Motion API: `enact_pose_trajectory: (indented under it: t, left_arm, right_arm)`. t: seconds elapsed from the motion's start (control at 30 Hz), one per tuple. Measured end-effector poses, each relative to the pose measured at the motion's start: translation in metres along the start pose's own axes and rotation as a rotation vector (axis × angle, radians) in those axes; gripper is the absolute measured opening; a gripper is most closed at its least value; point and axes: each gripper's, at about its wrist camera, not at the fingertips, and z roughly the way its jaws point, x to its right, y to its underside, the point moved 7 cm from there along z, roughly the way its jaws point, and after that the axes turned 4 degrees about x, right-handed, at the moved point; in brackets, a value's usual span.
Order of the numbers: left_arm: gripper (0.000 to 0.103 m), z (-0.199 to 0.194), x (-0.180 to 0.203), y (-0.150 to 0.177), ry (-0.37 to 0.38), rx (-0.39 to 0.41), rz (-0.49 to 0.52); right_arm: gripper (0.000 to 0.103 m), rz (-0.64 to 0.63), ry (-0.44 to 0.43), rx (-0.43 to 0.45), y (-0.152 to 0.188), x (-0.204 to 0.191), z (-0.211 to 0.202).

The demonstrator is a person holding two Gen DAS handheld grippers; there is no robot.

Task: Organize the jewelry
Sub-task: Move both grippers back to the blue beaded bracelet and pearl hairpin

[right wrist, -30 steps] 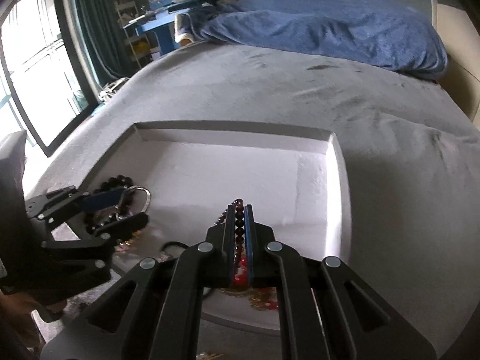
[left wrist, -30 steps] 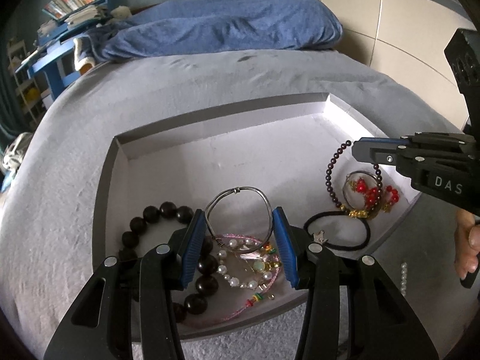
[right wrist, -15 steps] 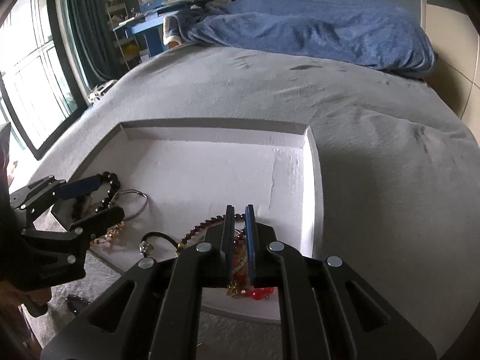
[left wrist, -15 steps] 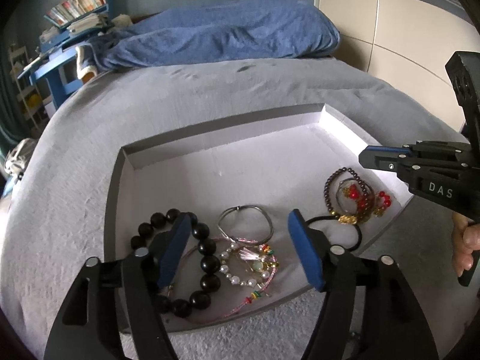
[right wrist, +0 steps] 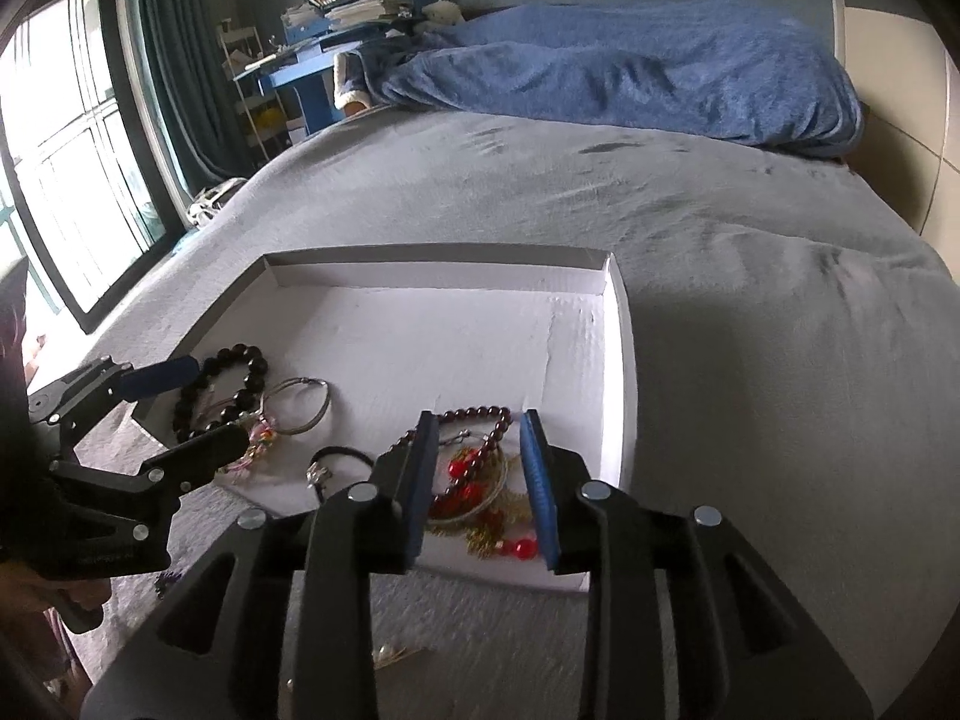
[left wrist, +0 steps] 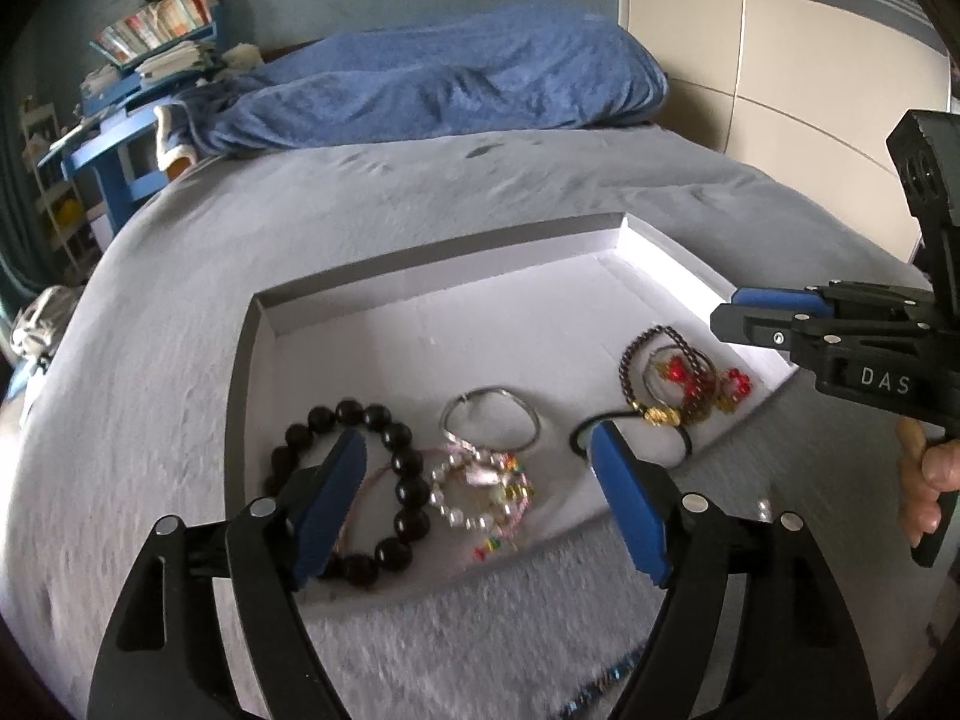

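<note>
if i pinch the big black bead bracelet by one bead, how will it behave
The black bead bracelet will probably droop: its loop already lies bent in the white tray. Its glossy round beads may slip between flat pads. It touches the pearl bracelet, so that could drag along.

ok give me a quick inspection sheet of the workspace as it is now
surface: grey fuzzy bedspread, shallow white cardboard tray on it
job's things: black round-bead bracelet, thin silver metal bangle, pearl and pink bead strands, dark red bead bracelet with red and gold charms, black hair tie, all in tray
clutter: small beads on bedspread outside tray
grippers: left gripper jaws open, empty; right gripper jaws open, empty
cables: nothing seen
surroundings: blue blanket, blue bookshelf, window
</note>
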Motion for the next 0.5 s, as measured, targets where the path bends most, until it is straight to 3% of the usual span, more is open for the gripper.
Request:
enact_pose_trajectory:
  t: [0.27, 0.5]
  left_arm:
    - [0.078, -0.037, 0.005, 0.027, 0.027, 0.057, 0.011]
    - [0.078, -0.058, 0.0, 0.048, 0.037, 0.06, -0.025]
  right_arm:
    - [0.045, 0.044, -0.017, 0.057, 0.025, 0.002, -0.03]
    - [0.05, 0.081, -0.016, 0.047, 0.054, 0.002, -0.042]
